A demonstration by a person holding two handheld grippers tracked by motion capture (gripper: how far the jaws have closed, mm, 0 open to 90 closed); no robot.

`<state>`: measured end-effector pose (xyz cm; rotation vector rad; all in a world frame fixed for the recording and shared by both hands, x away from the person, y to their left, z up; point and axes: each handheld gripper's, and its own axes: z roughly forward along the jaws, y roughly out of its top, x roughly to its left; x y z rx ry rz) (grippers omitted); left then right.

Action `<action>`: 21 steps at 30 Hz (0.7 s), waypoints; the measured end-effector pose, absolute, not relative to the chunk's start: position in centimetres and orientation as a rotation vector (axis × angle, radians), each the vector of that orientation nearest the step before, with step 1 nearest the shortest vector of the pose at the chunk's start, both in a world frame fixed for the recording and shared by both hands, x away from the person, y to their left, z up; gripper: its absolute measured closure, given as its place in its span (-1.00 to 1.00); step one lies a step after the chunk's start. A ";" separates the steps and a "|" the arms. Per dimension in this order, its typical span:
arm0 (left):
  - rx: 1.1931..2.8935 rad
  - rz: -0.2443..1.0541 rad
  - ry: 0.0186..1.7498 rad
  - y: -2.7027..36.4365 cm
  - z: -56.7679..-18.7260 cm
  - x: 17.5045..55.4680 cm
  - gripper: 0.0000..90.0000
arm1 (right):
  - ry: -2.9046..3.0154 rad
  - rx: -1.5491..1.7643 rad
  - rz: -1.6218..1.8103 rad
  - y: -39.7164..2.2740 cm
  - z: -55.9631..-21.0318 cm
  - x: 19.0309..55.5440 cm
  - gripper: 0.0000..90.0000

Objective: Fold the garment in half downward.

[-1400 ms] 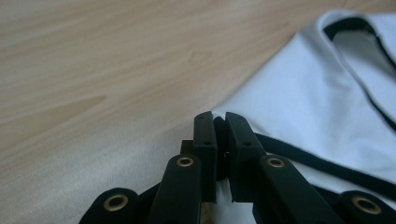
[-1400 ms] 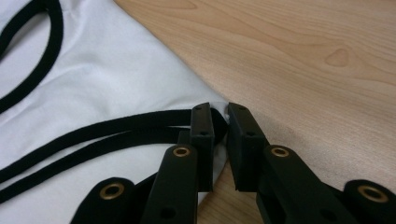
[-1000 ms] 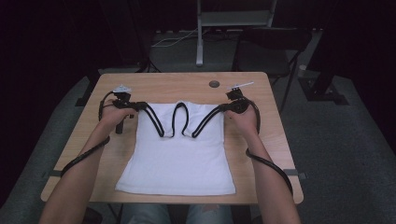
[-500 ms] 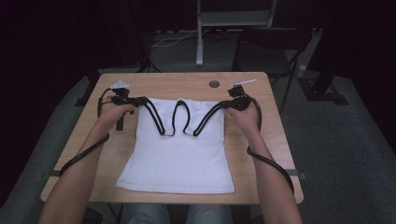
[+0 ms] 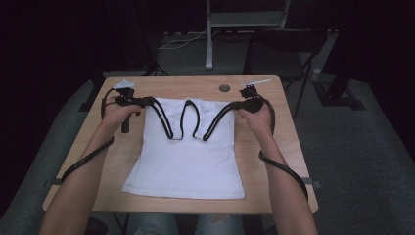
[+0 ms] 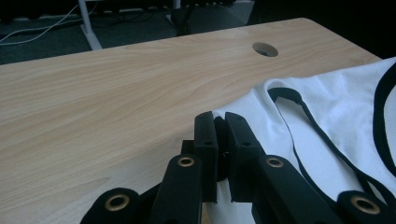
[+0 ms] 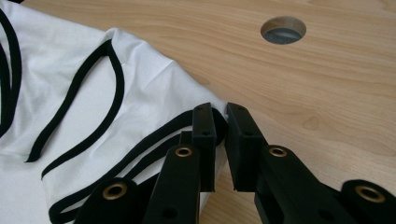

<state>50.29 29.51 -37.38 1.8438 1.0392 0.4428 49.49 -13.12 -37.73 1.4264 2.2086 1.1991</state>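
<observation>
A white tank top (image 5: 186,156) with black trim lies flat on the wooden table (image 5: 274,161), hem toward the person. My left gripper (image 5: 142,102) is shut on the garment's left shoulder corner. In the left gripper view the jaws (image 6: 220,116) pinch white fabric (image 6: 327,107) at its edge. My right gripper (image 5: 235,105) is shut on the right shoulder corner. In the right gripper view the jaws (image 7: 219,109) pinch the black-trimmed strap of the tank top (image 7: 70,70). Both shoulders are stretched apart, and the neckline hangs in black loops between them.
A round cable hole (image 5: 224,88) sits in the table just beyond the shirt's top, also seen as the hole (image 6: 265,49) and the hole (image 7: 283,29). A chair and a white stand base lie on the dark floor behind the table. Cables trail back along both forearms.
Both hands and the shirt's top edge have crept slightly toward the far side of the table; the grips are unchanged.
</observation>
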 end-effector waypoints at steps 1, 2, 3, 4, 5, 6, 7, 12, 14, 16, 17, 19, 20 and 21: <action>1.842 0.442 1.039 29.5 -37.3 50.3 0.88 | 2.207 1.423 1.200 -13.1 -37.7 49.5 0.84; 1.842 0.443 1.041 29.5 -37.3 50.3 0.88 | 2.205 1.425 1.200 -13.1 -37.6 49.5 0.84; 1.841 0.441 1.041 29.6 -37.2 50.3 0.88 | 2.202 1.425 1.202 -13.1 -37.5 49.5 0.84; 1.841 0.443 1.038 29.6 -37.1 50.3 0.88 | 2.199 1.422 1.203 -13.1 -37.5 49.6 0.84; 1.837 0.445 1.039 29.6 -37.1 50.3 0.88 | 2.197 1.423 1.207 -13.1 -37.4 49.6 0.84; 1.835 0.444 1.039 29.6 -37.0 50.3 0.88 | 2.196 1.423 1.208 -13.1 -37.4 49.6 0.84; 1.834 0.445 1.037 29.6 -36.9 50.3 0.88 | 2.195 1.423 1.209 -13.1 -37.3 49.6 0.84; 1.827 0.445 1.037 29.6 -36.7 50.4 0.88 | 2.189 1.421 1.218 -13.1 -37.1 49.6 0.84; 1.824 0.446 1.036 29.6 -36.6 50.4 0.88 | 2.186 1.418 1.218 -13.1 -37.0 49.6 0.84; 1.819 0.445 1.036 29.6 -36.6 50.4 0.88 | 2.184 1.418 1.220 -13.1 -36.8 49.6 0.84; 1.819 0.445 1.034 29.6 -36.5 50.5 0.88 | 2.182 1.419 1.222 -13.1 -36.8 49.6 0.84; 1.817 0.443 1.034 29.6 -36.4 50.5 0.88 | 2.179 1.417 1.223 -13.1 -36.7 49.7 0.84; 1.818 0.448 1.033 29.5 -36.3 50.5 0.88 | 2.178 1.417 1.225 -13.1 -36.6 49.7 0.84; 1.817 0.447 1.033 29.5 -36.3 50.5 0.88 | 2.179 1.416 1.225 -13.1 -36.5 49.7 0.85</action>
